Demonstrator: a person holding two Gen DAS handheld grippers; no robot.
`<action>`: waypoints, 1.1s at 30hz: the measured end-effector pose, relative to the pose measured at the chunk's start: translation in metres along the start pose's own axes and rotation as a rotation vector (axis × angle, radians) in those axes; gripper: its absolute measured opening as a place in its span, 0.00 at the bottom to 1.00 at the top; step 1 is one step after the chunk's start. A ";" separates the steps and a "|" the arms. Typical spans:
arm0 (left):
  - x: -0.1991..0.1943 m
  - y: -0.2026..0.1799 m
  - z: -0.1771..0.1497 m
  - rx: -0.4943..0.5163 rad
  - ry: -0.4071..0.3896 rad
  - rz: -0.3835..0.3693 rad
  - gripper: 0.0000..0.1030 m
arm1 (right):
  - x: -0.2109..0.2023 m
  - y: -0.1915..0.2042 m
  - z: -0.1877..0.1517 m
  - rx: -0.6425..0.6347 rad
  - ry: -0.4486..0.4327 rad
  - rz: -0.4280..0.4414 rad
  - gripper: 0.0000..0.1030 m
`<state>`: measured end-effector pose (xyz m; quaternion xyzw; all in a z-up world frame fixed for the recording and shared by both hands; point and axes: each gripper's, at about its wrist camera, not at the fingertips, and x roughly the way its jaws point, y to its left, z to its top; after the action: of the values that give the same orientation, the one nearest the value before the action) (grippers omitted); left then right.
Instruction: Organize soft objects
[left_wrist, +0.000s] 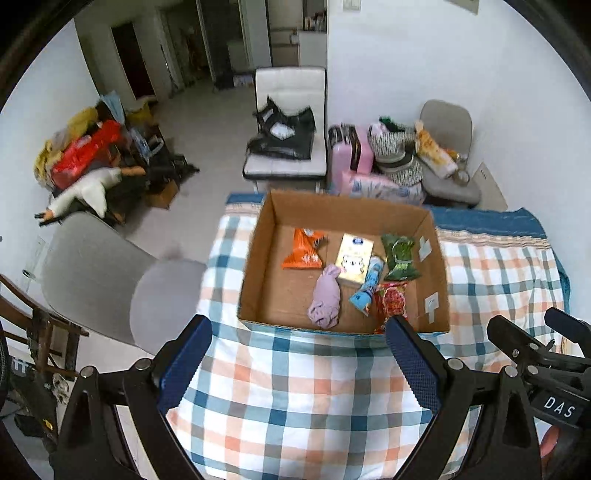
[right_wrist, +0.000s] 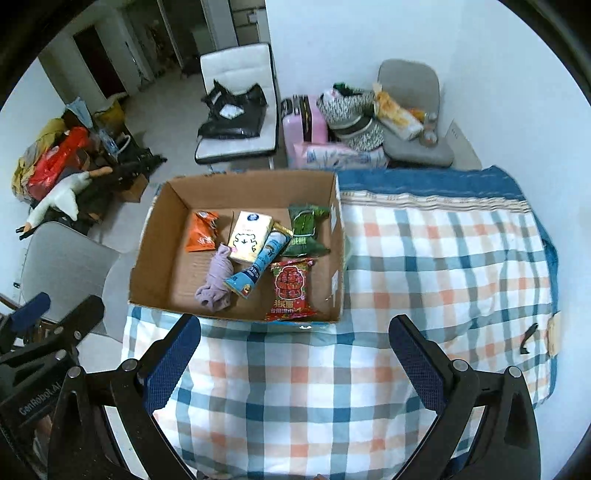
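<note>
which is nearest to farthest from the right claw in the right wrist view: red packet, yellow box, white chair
1. red packet, at the cardboard box's near edge, closest to the right claw.
2. yellow box, mid-box, farther back.
3. white chair, on the floor beyond the box.

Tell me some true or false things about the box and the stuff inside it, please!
1. The cardboard box sits on a checked cloth. True.
2. The purple sock lies outside the box. False: it lies inside it.
3. The left gripper is holding the red packet. False: its jaws are open and empty.
4. The green packet lies farther back than the red packet. True.
5. The right gripper has open jaws. True.
</note>
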<state>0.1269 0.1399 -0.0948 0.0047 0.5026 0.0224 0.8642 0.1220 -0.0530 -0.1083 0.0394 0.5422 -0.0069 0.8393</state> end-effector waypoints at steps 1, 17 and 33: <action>-0.007 0.000 -0.001 -0.001 -0.007 -0.004 0.93 | -0.013 -0.001 -0.002 -0.002 -0.019 -0.004 1.00; -0.091 0.004 -0.010 0.006 -0.108 -0.040 0.93 | -0.129 0.004 -0.029 -0.007 -0.183 -0.026 1.00; -0.104 0.007 -0.011 0.015 -0.128 -0.038 0.93 | -0.146 0.004 -0.029 -0.001 -0.195 -0.049 1.00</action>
<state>0.0652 0.1421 -0.0095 0.0031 0.4462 0.0019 0.8949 0.0353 -0.0516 0.0130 0.0249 0.4588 -0.0308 0.8877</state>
